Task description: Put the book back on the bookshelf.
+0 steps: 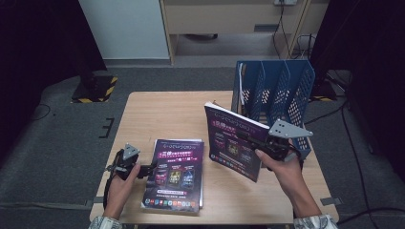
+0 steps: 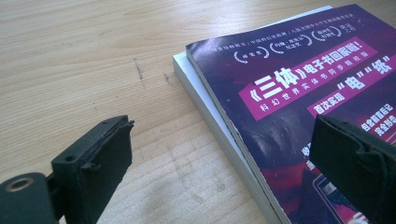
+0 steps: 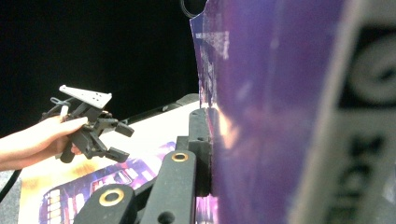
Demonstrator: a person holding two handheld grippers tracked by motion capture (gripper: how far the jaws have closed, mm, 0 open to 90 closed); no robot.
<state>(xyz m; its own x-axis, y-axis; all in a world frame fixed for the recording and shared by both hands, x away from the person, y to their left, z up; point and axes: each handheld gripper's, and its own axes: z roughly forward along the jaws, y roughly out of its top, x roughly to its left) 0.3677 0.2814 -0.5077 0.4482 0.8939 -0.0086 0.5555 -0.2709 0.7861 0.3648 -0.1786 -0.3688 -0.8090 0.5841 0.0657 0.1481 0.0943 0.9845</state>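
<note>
A person sits at a wooden bench holding a gripper in each hand. The work in hand is filing books into a blue rack that stands at the bench's two o'clock corner.

The right gripper pinches a purple-covered book by its lower edge, fingers pressed tight on the cover. The book is lifted clear of the bench and held tilted, nearly upright, just in front of the rack at about three o'clock. In the right gripper view the cover rises beside the dark finger.

The left gripper rests low at eight o'clock, its fingers spread apart and holding nothing. One finger is over the bare wood, the other over the cover of the stack lying flat at six o'clock.

By judgement, this is the carrying step: the lifted book is on its way to a slot. The next move calls for turning the book fully upright, lining its edge with an open slot, and lowering it between the dividers without catching the mesh walls.

Count: two grippers; one rack, with about three slots; one book in the air; a stack on the bench showing two books in the left gripper view, a purple one atop a white-edged one. Something pale stands in the rack's leftmost slot, too unclear to name.
</note>
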